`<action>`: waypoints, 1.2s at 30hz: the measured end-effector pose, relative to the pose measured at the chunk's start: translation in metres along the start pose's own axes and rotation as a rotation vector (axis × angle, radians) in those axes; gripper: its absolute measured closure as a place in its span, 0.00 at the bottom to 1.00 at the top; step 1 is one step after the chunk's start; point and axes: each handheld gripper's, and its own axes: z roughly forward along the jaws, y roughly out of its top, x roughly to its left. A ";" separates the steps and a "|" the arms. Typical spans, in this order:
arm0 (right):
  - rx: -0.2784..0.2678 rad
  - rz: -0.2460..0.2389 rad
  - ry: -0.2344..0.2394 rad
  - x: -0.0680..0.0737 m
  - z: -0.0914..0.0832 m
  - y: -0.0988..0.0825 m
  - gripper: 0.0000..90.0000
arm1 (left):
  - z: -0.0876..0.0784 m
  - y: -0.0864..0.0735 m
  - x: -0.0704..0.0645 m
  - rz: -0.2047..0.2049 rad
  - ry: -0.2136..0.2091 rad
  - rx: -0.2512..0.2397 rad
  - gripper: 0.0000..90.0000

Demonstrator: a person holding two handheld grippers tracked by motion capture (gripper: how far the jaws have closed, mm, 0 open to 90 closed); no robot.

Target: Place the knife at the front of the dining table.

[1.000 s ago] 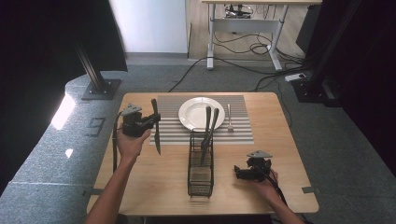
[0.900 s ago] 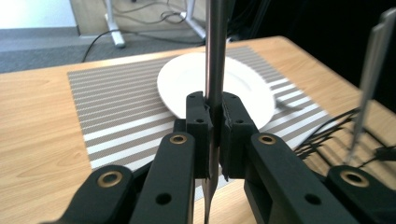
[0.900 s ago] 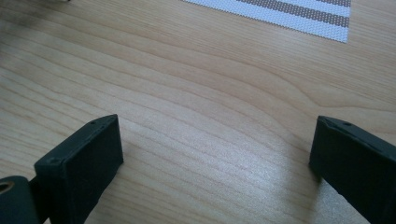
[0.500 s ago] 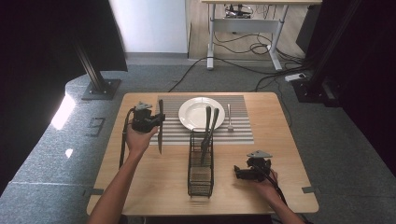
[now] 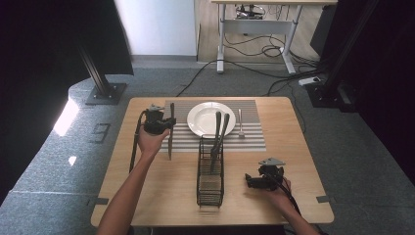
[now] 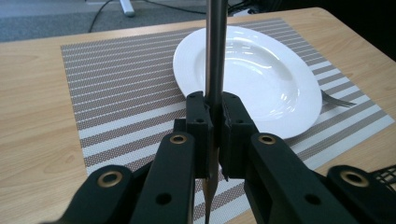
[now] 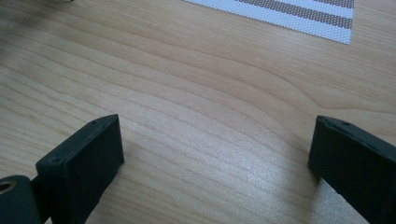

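Note:
My left gripper [image 5: 164, 123] [image 6: 214, 126] is shut on a steel table knife [image 5: 170, 142] [image 6: 215, 46], held over the left part of the striped placemat [image 5: 254, 139] [image 6: 116, 84]. The knife lies along the mat's left side, just left of the white plate [image 5: 211, 119] [image 6: 252, 79]. A fork [image 5: 240, 122] [image 6: 336, 100] lies on the mat to the right of the plate. My right gripper [image 5: 249, 182] [image 7: 215, 154] rests low on the wooden table [image 5: 147, 196] near the front right, open, with bare wood between its jaws.
A black wire cutlery caddy [image 5: 210, 181] stands at the table's middle front, with two dark-handled utensils [image 5: 219, 132] leaning out toward the plate. Its corner [image 6: 385, 175] shows at the right edge of the left gripper view. Cables and a desk frame lie on the floor beyond the table.
My left hand has carried the knife to the right and lower, from the table's left side onto the placemat's left edge beside the plate. The right gripper has stayed put.

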 end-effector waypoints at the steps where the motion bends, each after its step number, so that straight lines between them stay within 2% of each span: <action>1: 0.000 0.000 0.001 0.000 0.000 0.000 0.03 | 0.003 0.001 0.001 -0.001 0.001 0.004 0.93; 5: 0.000 -0.004 0.004 0.000 0.000 0.000 0.03 | 0.020 0.006 0.008 -0.011 0.013 0.014 0.93; 6: 0.000 -0.004 0.004 0.000 0.000 0.000 0.03 | 0.020 0.006 0.008 -0.011 0.013 0.014 0.93; 11: 0.000 -0.006 0.007 0.000 0.001 0.001 0.03 | 0.041 0.009 0.021 -0.058 0.032 0.026 0.93; 13: 0.000 -0.007 0.007 0.000 0.001 0.001 0.03 | 0.044 0.010 0.023 -0.067 0.036 0.031 0.93; 16: 0.000 -0.008 0.007 0.000 0.001 0.001 0.03 | 0.056 0.010 0.030 -0.093 0.033 0.065 0.93; 23: -0.002 -0.011 0.010 0.000 0.001 0.001 0.04 | 0.086 0.006 0.035 -0.106 0.055 0.149 0.93; 24: -0.002 -0.011 0.010 0.000 0.001 0.001 0.04 | 0.086 0.006 0.035 -0.106 0.055 0.149 0.93; 25: -0.002 -0.011 0.010 0.000 0.001 0.001 0.04 | 0.092 0.003 0.036 -0.125 0.053 0.157 0.93; 31: -0.002 -0.011 0.011 0.000 0.001 0.001 0.04 | 0.102 0.003 0.037 -0.130 0.061 0.195 0.93; 36: -0.002 -0.013 0.012 0.000 0.001 0.001 0.04 | 0.107 0.009 0.036 -0.130 0.066 0.194 0.93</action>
